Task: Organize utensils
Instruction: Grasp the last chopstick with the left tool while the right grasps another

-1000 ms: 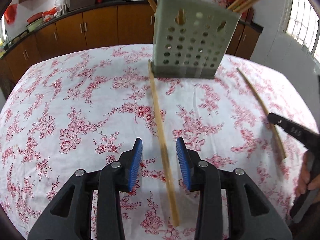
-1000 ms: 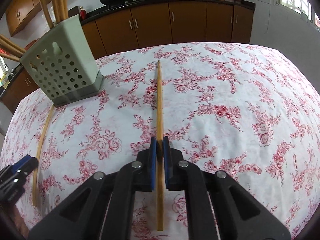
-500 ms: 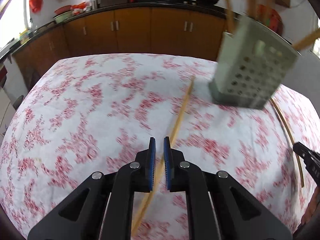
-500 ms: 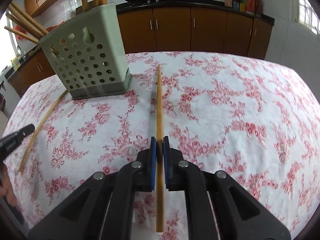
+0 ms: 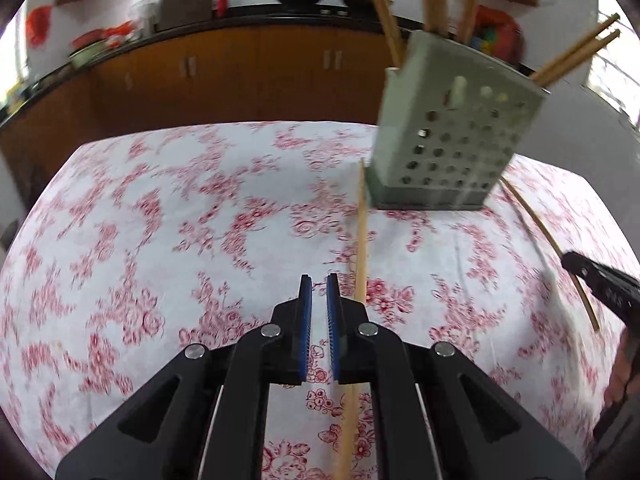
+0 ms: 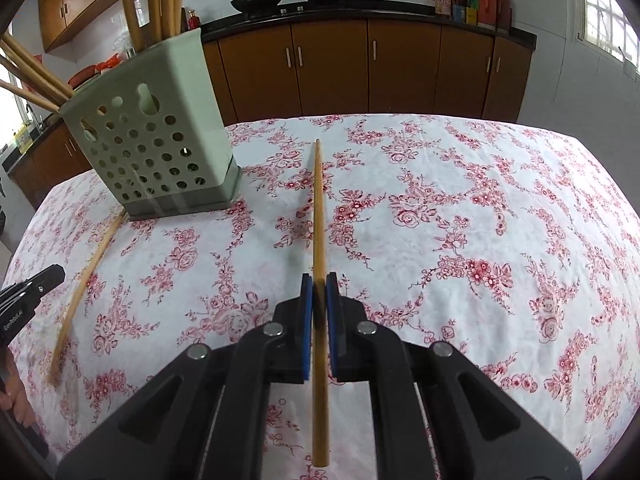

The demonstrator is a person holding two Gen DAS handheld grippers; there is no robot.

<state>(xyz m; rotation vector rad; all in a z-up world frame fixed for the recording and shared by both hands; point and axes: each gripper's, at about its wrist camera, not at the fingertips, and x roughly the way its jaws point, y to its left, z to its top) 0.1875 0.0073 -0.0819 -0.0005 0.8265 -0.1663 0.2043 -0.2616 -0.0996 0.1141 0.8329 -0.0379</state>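
Observation:
A pale green perforated utensil holder (image 5: pixel 452 136) (image 6: pixel 156 148) stands on the floral tablecloth with several wooden chopsticks in it. My right gripper (image 6: pixel 319 288) is shut on a wooden chopstick (image 6: pixel 319 208) and holds it level above the cloth, pointing away. My left gripper (image 5: pixel 318 292) is shut with nothing between its pads; a chopstick (image 5: pixel 361 240) lies on the cloth just right of it, passing under the right finger. The chopstick held by my right gripper shows at the right in the left wrist view (image 5: pixel 552 240), and the right gripper's tip (image 5: pixel 592 276) too.
The table (image 6: pixel 500 200) is covered by a white cloth with red flowers. Brown kitchen cabinets (image 6: pixel 360 68) and a dark counter with pans run behind it. The left gripper's tip (image 6: pixel 32 292) shows at the left edge of the right wrist view, beside the lying chopstick (image 6: pixel 86 280).
My left gripper went from open around the lying chopstick to shut, and the chopstick now lies outside it, to the right. My right gripper lifted its chopstick and moved nearer the holder.

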